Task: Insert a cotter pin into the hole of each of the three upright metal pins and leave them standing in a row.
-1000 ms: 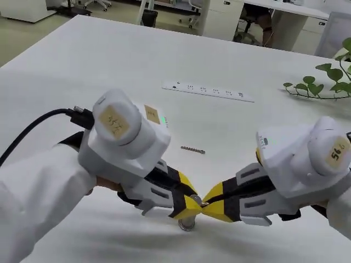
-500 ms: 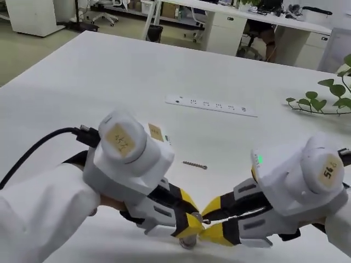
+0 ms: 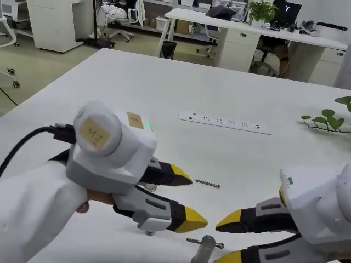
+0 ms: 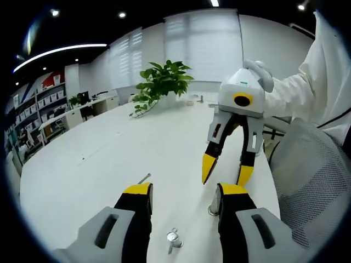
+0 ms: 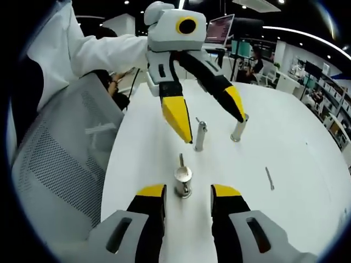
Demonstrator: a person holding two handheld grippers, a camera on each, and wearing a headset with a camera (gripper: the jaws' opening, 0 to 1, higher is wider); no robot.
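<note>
No text, number or brand can be read with certainty. A round tan label point(image 3: 94, 133) on the rear cap of the left tongs point(image 3: 193, 200) carries dark handwritten characters, too blurred to make out. A small yellow sticker point(image 3: 135, 120) just beside it bears print too small to read.

Open office — white desks point(image 3: 258, 24), leafy plant point(image 4: 160, 82), ceiling lights.
</note>
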